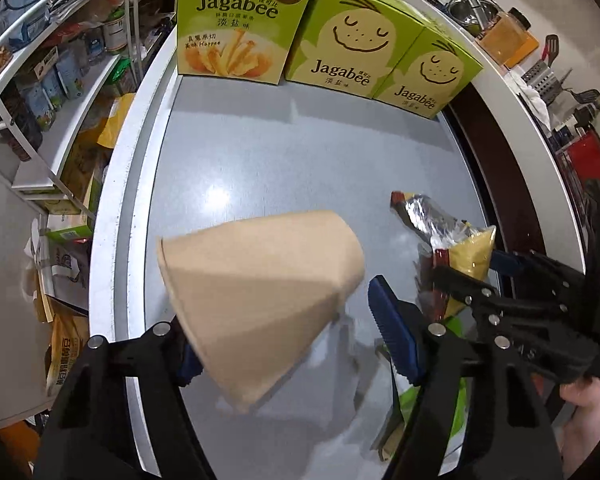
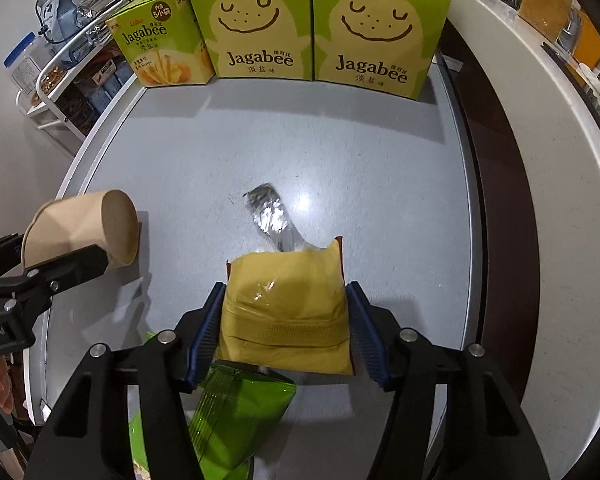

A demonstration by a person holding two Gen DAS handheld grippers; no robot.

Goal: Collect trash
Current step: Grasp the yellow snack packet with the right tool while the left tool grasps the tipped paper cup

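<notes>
Right tongs (image 2: 285, 328) pinch yellow wrapper (image 2: 286, 312); green packet (image 2: 236, 416) underneath.

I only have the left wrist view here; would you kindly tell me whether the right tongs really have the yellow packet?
Observer: Yes. In the right wrist view, both blue pads of the right tongs press the sides of the yellow packet.
Operator: Thank you. Is anything lying beneath them?
Observer: A green wrapper lies on the table, just below the packet in that picture.
Operator: And how does my paper cup look from there?
Observer: The paper cup shows its round base end, and there is a dent in its side beside a finger of the left tongs.
</notes>
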